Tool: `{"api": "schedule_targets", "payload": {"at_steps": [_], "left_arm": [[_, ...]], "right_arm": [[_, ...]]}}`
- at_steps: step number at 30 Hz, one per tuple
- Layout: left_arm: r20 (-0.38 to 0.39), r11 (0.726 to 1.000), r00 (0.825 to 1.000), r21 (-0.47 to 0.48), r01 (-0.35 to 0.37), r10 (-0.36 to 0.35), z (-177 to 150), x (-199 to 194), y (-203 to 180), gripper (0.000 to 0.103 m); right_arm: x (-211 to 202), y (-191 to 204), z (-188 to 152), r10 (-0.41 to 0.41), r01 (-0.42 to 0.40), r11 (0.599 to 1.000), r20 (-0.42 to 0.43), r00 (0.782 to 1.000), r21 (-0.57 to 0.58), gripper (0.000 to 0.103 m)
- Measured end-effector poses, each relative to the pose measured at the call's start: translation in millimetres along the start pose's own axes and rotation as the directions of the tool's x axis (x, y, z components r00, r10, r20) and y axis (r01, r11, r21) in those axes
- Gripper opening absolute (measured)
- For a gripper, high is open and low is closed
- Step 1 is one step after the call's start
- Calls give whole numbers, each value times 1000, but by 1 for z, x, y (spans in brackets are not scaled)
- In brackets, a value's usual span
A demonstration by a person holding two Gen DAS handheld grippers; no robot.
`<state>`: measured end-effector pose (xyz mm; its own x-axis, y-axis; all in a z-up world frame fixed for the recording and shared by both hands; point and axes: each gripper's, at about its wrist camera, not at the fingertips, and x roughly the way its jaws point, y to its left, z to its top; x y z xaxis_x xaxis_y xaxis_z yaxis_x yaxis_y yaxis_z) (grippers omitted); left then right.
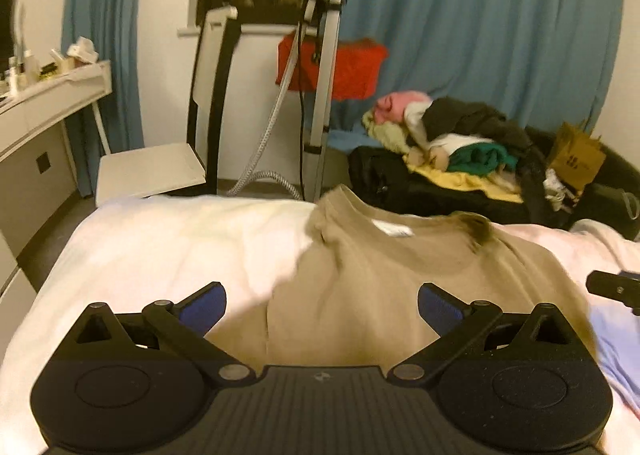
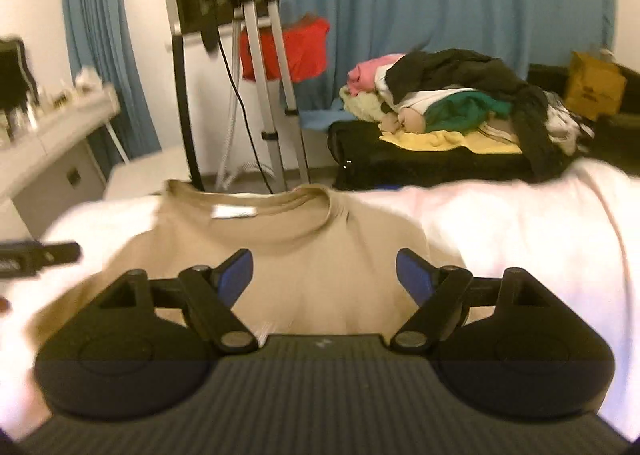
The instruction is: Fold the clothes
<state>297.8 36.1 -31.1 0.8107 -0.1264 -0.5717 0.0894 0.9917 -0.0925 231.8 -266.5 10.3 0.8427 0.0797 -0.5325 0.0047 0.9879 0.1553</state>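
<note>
While both grippers' fingers (image 1: 208, 305) gape empty, tan shirt (image 1: 360, 287) hem hidden, blurred.

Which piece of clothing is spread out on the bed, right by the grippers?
The tan t-shirt. It lies alone on the white bed, under both open hand-held grippers; the pink, green, black and yellow clothes sit heaped in the pile behind.

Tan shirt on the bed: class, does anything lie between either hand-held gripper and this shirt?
Nothing visible does. The left hand-held gripper and the right hand-held gripper are both open, with the tan shirt showing directly between their fingers. The clothes pile sits well behind the bed, out of the way.
</note>
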Motion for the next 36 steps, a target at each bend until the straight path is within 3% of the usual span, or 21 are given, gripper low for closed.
{"api": "schedule_targets", "payload": {"at_steps": [6, 10, 13, 17, 22, 24, 27, 28, 29, 32, 34, 36], "left_arm": [[48, 998, 999, -60, 24, -21, -74, -88, 0, 103], [56, 988, 998, -153, 24, -15, -106, -114, 19, 103], [41, 956, 999, -292, 11, 1, -116, -109, 47, 102], [8, 893, 1000, -450, -3, 7, -119, -80, 83, 97], [41, 824, 999, -566, 15, 10, -119, -35, 112, 91], [68, 826, 997, -564, 9, 36, -114, -21, 115, 88], [64, 871, 996, -490, -24, 64, -97, -5, 111, 49], [48, 881, 997, -471, -33, 63, -90, 2, 112, 25], [28, 887, 998, -461, -38, 58, -81, 9, 114, 8], [-6, 893, 998, -445, -60, 64, -47, 23, 125, 3], [16, 912, 989, -390, -129, 147, -12, 24, 131, 3], [61, 916, 965, -333, -222, 256, 26, 26, 138, 3]], "right_arm": [[-103, 4, -62, 71, -76, 990, 53, 996, 116, 80], [-142, 2, -89, 108, -126, 975, 104, 989, 182, 80], [-149, -7, -104, 128, -153, 959, 114, 985, 238, 80], [-138, -18, -120, 120, -142, 953, 98, 988, 267, 80], [-96, -33, -129, 104, -117, 947, 61, 993, 300, 80], [-80, -39, -131, 112, -121, 941, 48, 993, 315, 80], [-62, -42, -132, 107, -113, 943, 36, 994, 313, 80], [-59, -42, -132, 107, -112, 942, 36, 994, 316, 80], [-55, -43, -131, 107, -113, 940, 35, 994, 321, 80], [-46, -44, -129, 105, -111, 938, 37, 994, 327, 80], [-41, -43, -130, 93, -99, 943, 34, 995, 319, 80], [-37, -43, -131, 84, -89, 946, 29, 996, 311, 80]]}}
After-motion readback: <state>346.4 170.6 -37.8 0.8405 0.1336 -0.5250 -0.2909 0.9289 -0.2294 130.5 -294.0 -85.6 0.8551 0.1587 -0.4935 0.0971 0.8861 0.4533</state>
